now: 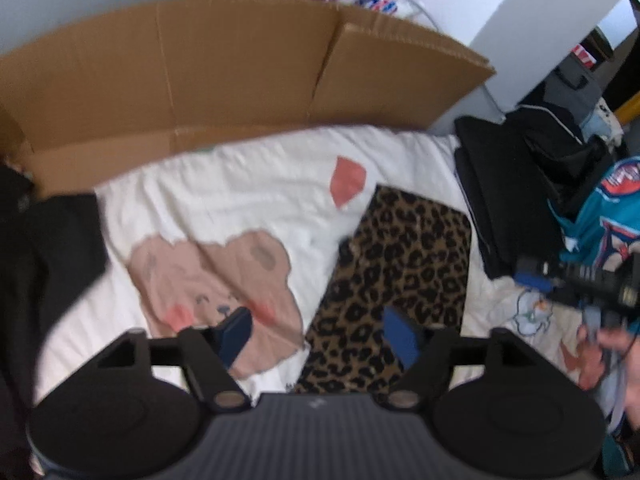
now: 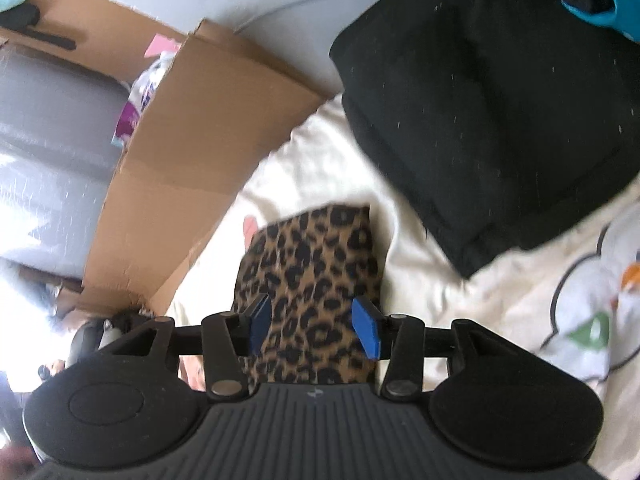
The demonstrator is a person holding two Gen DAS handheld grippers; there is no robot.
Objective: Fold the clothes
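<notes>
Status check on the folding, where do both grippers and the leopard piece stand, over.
Left gripper open, empty. Right gripper open above the leopard-print garment, not pinching it. Garment folded flat on the white bedsheet. Black clothes stack alongside, not in the way.

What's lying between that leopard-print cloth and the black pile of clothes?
Only bare white bedsheet: a narrow strip separates the folded leopard-print cloth from the black pile. It shows in both wrist views, wider in the right one.
</notes>
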